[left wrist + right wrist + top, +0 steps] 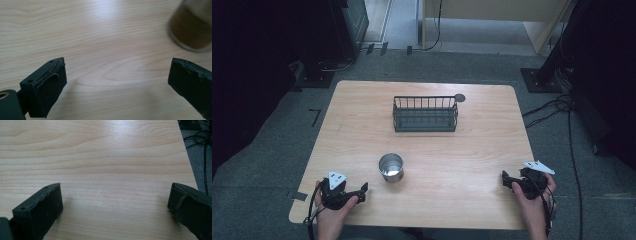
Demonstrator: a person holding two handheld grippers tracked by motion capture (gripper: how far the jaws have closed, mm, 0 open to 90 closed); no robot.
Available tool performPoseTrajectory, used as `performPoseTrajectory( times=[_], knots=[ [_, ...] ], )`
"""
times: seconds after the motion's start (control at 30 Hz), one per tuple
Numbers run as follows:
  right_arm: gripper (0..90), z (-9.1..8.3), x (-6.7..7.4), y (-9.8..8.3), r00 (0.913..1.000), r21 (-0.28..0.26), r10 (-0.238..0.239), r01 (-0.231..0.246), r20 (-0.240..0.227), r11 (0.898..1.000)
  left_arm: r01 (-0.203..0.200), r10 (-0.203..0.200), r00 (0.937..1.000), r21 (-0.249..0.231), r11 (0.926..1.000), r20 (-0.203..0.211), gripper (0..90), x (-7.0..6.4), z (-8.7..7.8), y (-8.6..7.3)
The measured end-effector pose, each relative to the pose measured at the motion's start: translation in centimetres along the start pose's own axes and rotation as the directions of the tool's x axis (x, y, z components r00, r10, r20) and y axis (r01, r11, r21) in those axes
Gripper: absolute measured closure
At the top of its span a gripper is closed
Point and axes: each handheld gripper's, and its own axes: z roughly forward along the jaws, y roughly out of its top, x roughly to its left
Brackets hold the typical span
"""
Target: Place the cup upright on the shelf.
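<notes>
Both jaws wide apart, nothing held: left hand-held gripper (362, 190) rests at the near-left corner of the table (492, 145), right hand-held gripper (506, 179) near the near-right edge. The cup (391, 167) stands upright just beyond and to the right of the left one, apart from it; in the left gripper view it's a blurred shape (193, 27) at upper right, off the jaw axis. Wire basket (425, 114) sits centre-back, well apart from the cup, with a small dark disc (459, 98) at its right rear corner. Risks, as I read it: the cup is a smooth, shiny metal cylinder, open top, looks thin-walled and light. Approaching off-axis, one jaw would hit first and shove or tip it; the laminate wood-grain top is slick, so it would slide rather than stay put. A round wall on flat pads means narrow contact, so it could slip or rotate if gripped near the rim. If it goes into the basket, the rim could catch on the vertical bars; the opening is narrow front to back. The basket is dark wire, rigid and rectangular, light enough to shift if bumped. Jaw pads are black, rubbery, edges worn ragged. The right gripper sits close to the table edge, cables on the floor beyond.
</notes>
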Motion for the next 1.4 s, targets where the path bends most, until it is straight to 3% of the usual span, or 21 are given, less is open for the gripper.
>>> performPoseTrajectory(
  times=[0.2,0.27,0.43,1.0,1.4],
  knots=[
    [0.0,0.0,0.0,0.0,1.0000,0.000,0.000,0.000,0.000,1.000,-0.063,0.065,0.9953,-0.023,0.9977,0.071,2.4,-1.9,-0.8,0.1],
    [0.0,0.0,0.0,0.0,1.0000,0.000,0.000,0.000,0.000,1.000,-0.095,0.098,0.9888,-0.035,0.9949,0.112,2.4,-3.1,-1.0,0.2],
    [0.0,0.0,0.0,0.0,1.0000,0.000,0.000,0.000,0.000,1.000,-0.127,0.133,0.9805,-0.049,0.9907,0.144,2.4,-4.5,-0.5,0.9],
    [0.0,0.0,0.0,0.0,1.0000,0.000,0.001,-0.001,0.000,1.000,-0.156,0.165,0.9720,-0.065,0.9857,0.168,2.5,-7.6,2.6,4.3],
    [0.0,0.1,0.0,0.1,1.0000,0.000,0.006,-0.006,0.005,1.000,-0.161,0.167,0.9726,-0.051,0.9856,0.161,2.5,-8.6,4.0,5.8]
  ],
)
